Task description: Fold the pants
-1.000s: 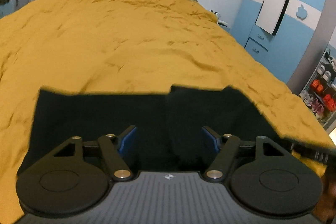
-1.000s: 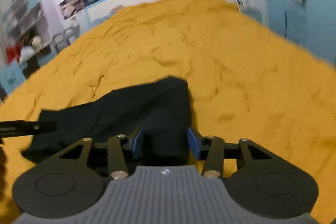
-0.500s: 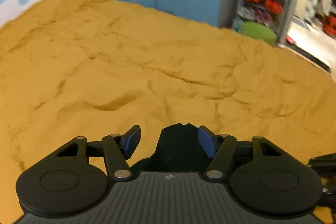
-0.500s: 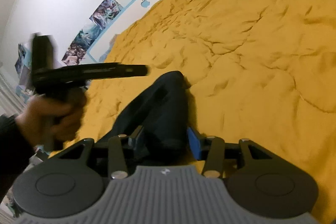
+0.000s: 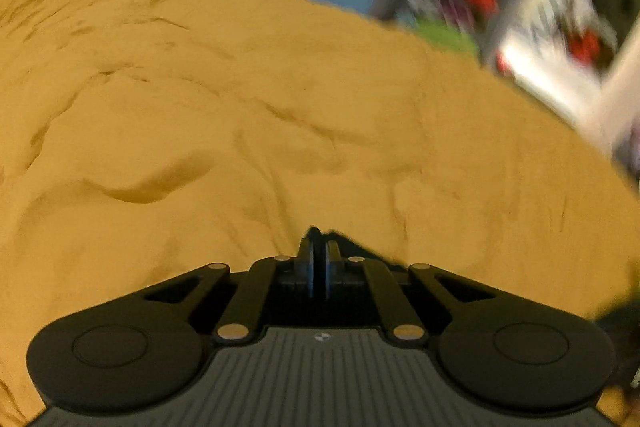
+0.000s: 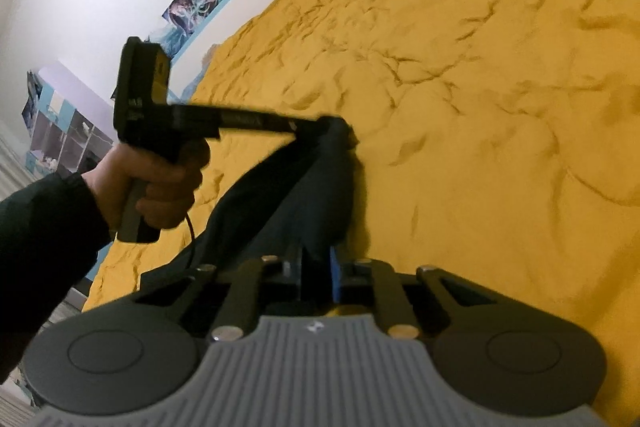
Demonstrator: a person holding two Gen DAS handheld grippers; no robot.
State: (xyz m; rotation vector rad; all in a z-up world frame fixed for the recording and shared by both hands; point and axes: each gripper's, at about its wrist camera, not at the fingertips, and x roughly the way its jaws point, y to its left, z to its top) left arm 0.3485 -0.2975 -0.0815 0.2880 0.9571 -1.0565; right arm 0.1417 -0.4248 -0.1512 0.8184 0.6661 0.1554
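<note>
1. Wide bed (image 6: 480, 75) under a yellow cover, creased.
2. Dark pants (image 6: 304, 195) bunched near the bed's edge, stretched between both tools.
3. Left gripper (image 6: 340, 125): fingers clamped on the far corner of the cloth.
4. Right gripper (image 6: 316, 275): fingers pinched on the near end.
5. Step in hand, likely: grasping both ends for a fold.
6. Next: lift together, carry one end over the other, lay flat.

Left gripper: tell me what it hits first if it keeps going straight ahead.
Likely the yellow bedspread. The left gripper is shut on the black pants, and only blanket lies ahead of its tips; depth is unclear.
</note>
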